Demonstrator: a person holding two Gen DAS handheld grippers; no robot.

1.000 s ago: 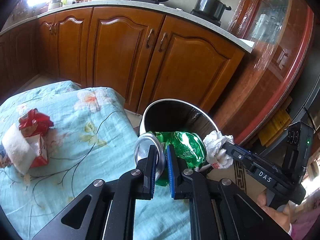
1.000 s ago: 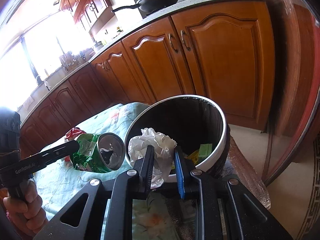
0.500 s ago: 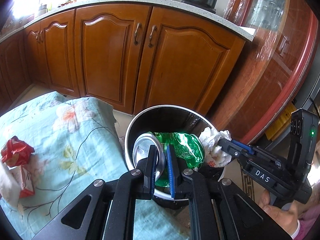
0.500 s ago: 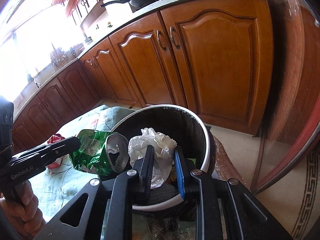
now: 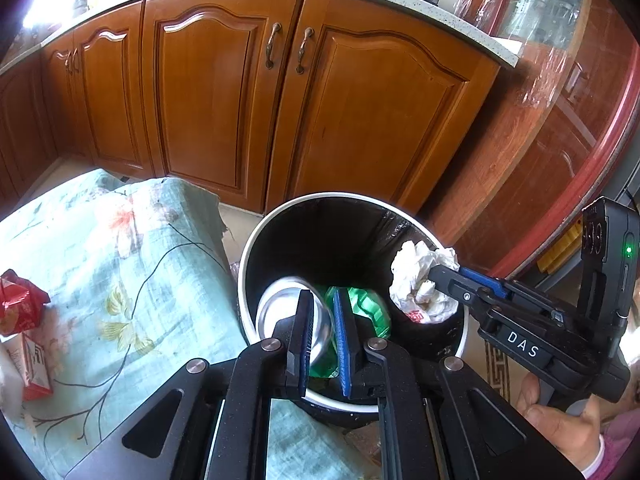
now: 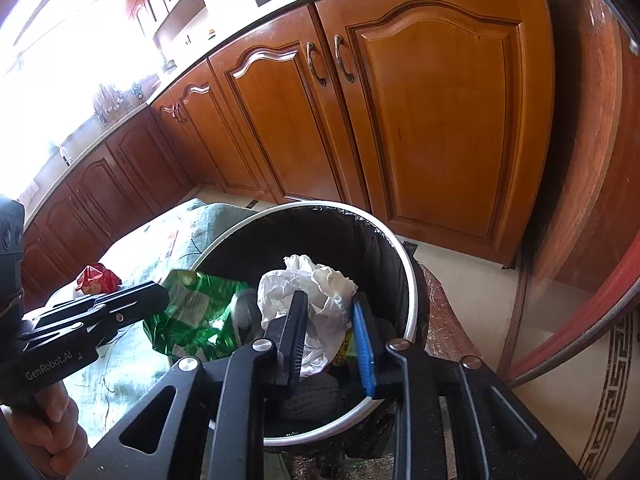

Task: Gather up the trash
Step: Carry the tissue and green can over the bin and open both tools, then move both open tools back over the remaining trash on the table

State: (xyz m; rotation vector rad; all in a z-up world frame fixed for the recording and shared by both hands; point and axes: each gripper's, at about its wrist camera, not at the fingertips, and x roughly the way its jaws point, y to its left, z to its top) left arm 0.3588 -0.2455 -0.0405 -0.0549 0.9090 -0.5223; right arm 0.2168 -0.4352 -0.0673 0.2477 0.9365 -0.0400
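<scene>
Holding two pieces of trash over the bin (image 5: 256,264)

Left gripper (image 5: 322,320) pinching crushed green can (image 5: 360,308), right gripper (image 6: 326,320) pinching crumpled white wrapper (image 6: 308,292), neither dropped yet; red packets (image 5: 20,308) remaining on tablecloth (image 5: 120,264).

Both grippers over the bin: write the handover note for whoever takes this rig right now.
Left gripper: shut on the crushed green can, held over the bin.
Right gripper: shut on the crumpled white paper, also above the bin's mouth.
Done: both pieces carried to the bin; some trash already lies inside.
Left: release both, then fetch the red wrapper and red-and-white carton on the floral cloth.
</scene>
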